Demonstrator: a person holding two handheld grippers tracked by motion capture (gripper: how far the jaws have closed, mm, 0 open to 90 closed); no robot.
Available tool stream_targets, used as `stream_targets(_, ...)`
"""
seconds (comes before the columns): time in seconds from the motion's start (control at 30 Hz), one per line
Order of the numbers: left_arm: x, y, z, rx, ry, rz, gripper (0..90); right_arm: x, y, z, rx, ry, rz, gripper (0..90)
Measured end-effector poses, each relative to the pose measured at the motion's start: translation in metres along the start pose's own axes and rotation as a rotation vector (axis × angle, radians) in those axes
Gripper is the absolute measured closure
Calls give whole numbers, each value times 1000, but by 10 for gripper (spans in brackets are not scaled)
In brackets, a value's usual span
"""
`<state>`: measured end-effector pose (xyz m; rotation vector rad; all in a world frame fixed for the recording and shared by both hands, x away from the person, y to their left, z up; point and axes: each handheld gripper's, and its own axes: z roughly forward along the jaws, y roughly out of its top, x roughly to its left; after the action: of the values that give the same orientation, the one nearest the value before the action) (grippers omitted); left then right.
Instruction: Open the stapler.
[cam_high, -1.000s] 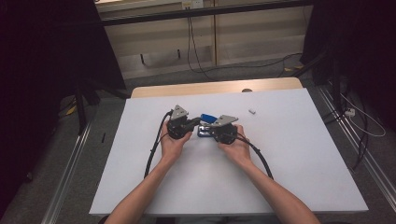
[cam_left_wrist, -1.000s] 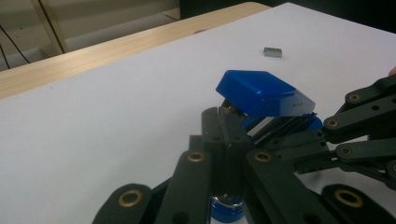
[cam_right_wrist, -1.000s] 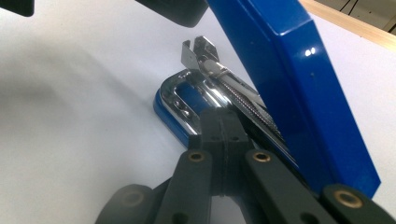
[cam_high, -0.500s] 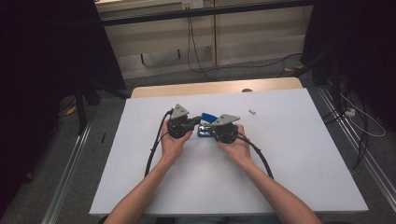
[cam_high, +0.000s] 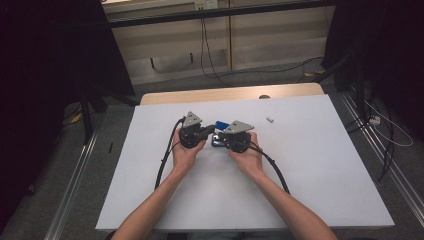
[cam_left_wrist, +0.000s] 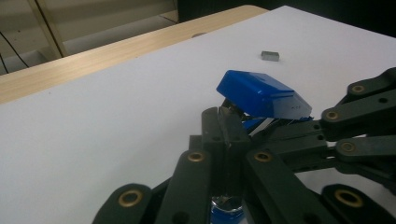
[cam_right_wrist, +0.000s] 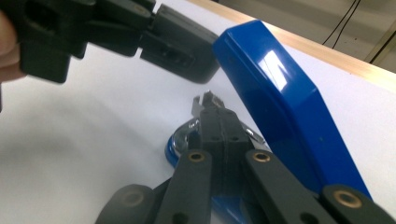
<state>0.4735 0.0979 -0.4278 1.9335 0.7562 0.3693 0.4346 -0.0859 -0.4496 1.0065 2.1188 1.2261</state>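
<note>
Stapler (cam_left_wrist: 261, 95) lid raised; left gripper (cam_left_wrist: 224, 123), right gripper (cam_right_wrist: 210, 105) jaws closed on its metal.

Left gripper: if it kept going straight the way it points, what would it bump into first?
Probably the blue plastic stapler's raised top, right ahead of the left gripper; its shut tips sit at the stapler's opened metal part. Depth is hard to judge.

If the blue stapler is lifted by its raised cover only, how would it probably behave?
The stapler would likely swing: its blue cover stands open above the base, so a hinge seems to join them. The glossy plastic may slip between the fingers. It looks stiff and compact, with metal parts inside, so probably rather heavy for its size.
</note>
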Motion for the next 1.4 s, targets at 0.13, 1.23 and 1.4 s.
stream_targets(0.13, 0, 0, 0, 1, 4, -2, 900, 3, 2, 3, -16, -29, 1, 900)
stream_targets(1.23, 3, -15, 14, 71, -7, 15, 900, 2, 0, 5, -27, -58, 0, 900)
stream_targets(1.4, 3, -15, 14, 72, -7, 26, 900, 4, 2, 8, -22, -69, -1, 900)
